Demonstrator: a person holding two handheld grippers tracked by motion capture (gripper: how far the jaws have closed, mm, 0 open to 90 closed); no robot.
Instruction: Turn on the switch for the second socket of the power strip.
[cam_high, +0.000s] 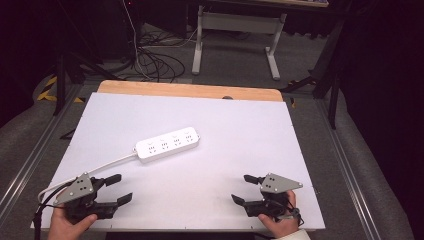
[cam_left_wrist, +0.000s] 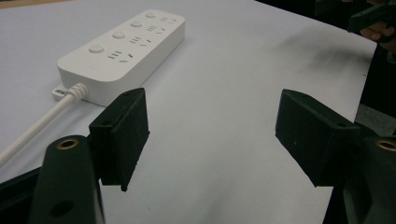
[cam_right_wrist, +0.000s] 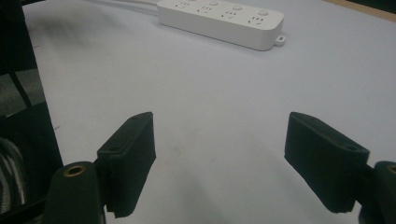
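One white power strip (cam_high: 168, 144) lies near the middle of the white table top (cam_high: 240, 130), slanted, with its white cord (cam_high: 95, 167) running from its near-left end toward the left gripper (cam_high: 122, 189). The cord passes behind that gripper's body, so its far end is hidden. In the left gripper view the strip (cam_left_wrist: 122, 53) sits just beyond the left jaw, its far end cut off by the frame's top edge. The left gripper's jaws stand wide apart over bare table, gripping nothing. The right gripper (cam_high: 241, 188) rests at the near-right corner, well apart from the strip, jaws likewise spread and empty. Both hands are cut off by the bottom edge. The socket markings are too small to read.
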